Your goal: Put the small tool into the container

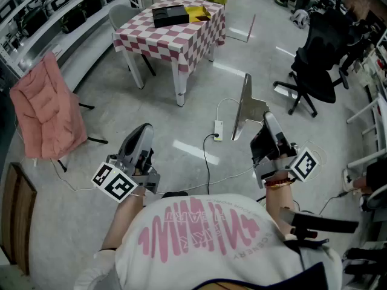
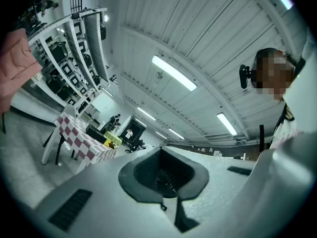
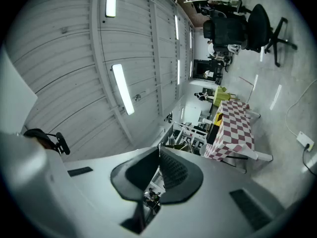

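**A:** How do the two tongs stand?

**B:** The left gripper [image 1: 143, 133], a white body with dark ribbed pads and a marker cube, has its jaws pressed together with nothing between them. The right gripper [image 1: 268, 121], built the same, is also closed at the tips and holds nothing. They are well apart from each other in front of the person's chest, each tipped a little upward.

**A:** And the small tool?

**B:** I cannot make it out. Far across the grey concrete floor is a square table with a red-and-white checked cloth [image 1: 181, 41]. On it lies a flat black rectangular box [image 1: 169, 15] with a yellow open box [image 1: 202, 14] just beside it on the right. Anything small there is too distant to tell.

**A:** What lies between?

**B:** A white power strip [image 1: 217, 129] is on the floor, and a thin grey metal panel [image 1: 245, 101] stands upright near the right gripper. A pink padded chair [image 1: 48, 110] is off to the left and a black office chair [image 1: 323, 47] to the right.
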`<state>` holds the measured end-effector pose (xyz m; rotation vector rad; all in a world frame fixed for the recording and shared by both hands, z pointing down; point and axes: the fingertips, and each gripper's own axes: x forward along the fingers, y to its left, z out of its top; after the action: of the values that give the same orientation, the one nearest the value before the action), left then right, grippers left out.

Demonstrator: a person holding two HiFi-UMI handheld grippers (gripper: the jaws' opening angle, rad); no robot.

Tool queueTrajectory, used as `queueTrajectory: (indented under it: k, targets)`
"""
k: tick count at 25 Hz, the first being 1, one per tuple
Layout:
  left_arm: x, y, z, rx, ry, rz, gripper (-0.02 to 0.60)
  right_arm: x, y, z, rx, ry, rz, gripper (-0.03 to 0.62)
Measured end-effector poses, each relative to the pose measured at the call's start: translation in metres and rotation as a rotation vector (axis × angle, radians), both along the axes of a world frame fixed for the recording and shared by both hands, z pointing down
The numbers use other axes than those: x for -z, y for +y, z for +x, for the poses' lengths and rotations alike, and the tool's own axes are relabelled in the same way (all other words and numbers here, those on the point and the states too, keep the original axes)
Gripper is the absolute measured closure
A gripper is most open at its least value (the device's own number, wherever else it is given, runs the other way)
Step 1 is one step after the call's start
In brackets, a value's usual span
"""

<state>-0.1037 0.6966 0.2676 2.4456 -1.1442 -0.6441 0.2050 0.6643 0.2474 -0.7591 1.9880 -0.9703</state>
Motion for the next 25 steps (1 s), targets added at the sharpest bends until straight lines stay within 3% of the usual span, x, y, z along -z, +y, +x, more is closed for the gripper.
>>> queueTrajectory:
  k: [11,15,25]
  targets:
    - [-0.008,-0.005,0.009,0.004,0.018,-0.018,0.575,-0.005,-0.003,0.008,-0.009,0.035,0.007,0.583]
    - [-0.021,-0.017,0.011,-0.001,0.022,-0.058,0.575,-0.020,-0.019,0.005,0.005,0.015,-0.036,0.583]
    - [-0.042,-0.111,-0.003,-0.004,0.045,-0.123,0.575,-0.040,-0.111,-0.016,0.010,0.025,-0.116,0.583]
